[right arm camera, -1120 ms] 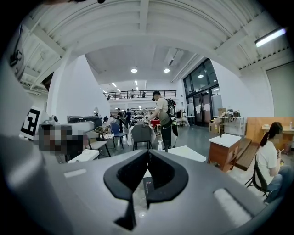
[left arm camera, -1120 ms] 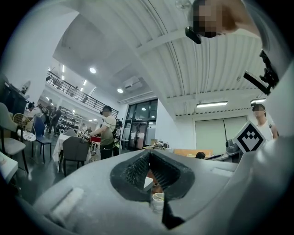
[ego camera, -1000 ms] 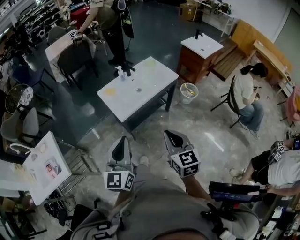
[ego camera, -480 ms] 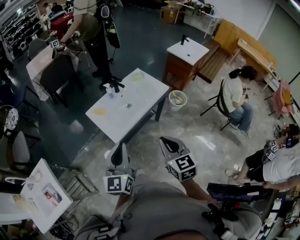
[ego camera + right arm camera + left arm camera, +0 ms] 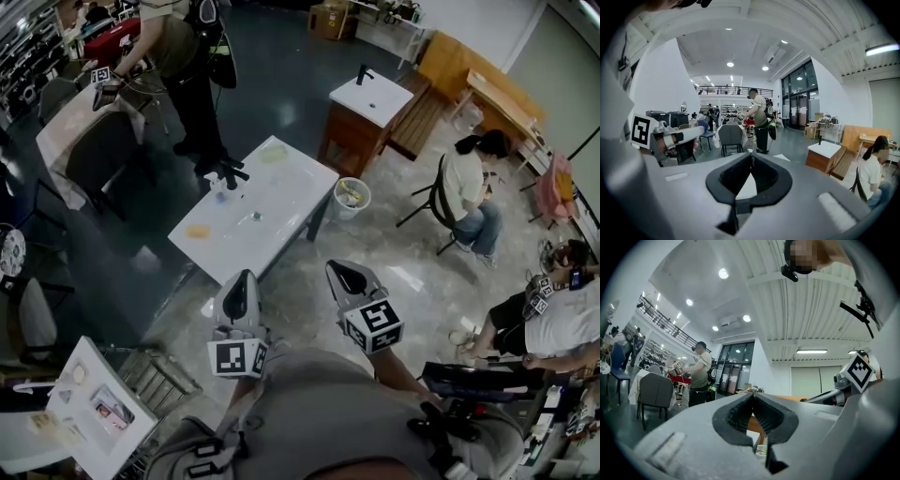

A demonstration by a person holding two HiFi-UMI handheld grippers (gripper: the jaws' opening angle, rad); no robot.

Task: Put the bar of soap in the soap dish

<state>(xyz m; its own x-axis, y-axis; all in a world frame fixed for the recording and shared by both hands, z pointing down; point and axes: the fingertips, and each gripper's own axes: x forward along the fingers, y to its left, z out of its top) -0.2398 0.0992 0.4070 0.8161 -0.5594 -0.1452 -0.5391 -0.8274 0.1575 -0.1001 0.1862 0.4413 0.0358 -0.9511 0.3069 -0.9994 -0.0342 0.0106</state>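
Left gripper (image 5: 244, 279): lower centre of the head view; jaws clenched tip to tip, nothing between them.
Right gripper (image 5: 336, 270): just to the right of the left one; jaws likewise pressed together and empty.
Bar of soap (image 5: 197, 232): probably the small yellowish patch on the lower left part of the white desk (image 5: 281, 202), well apart from both grippers. It lies flat, its long axis running roughly left to right in the frame.
Also on the desk: a black tap (image 5: 231, 173) and a small clear bottle (image 5: 218, 186) at the upper left edge; a small dark thing (image 5: 255, 217) near the middle; a pale patch (image 5: 274, 153) toward the upper corner.
In the way: a strip of speckled floor (image 5: 300, 258) lies between the grippers and the desk's near edge.
Around: a waste bin (image 5: 351, 195) stands just beside the desk's right leg. A wooden cabinet (image 5: 352, 141) with a white top is at upper centre. A seated person (image 5: 469, 187) is at the right and a standing person (image 5: 183, 47) at upper left. A grey chair (image 5: 98, 155) stands left of the desk.
Writing: the left marker cube (image 5: 237, 358) and right marker cube (image 5: 373, 325) carry black-and-white square patterns; other print is too small to read.
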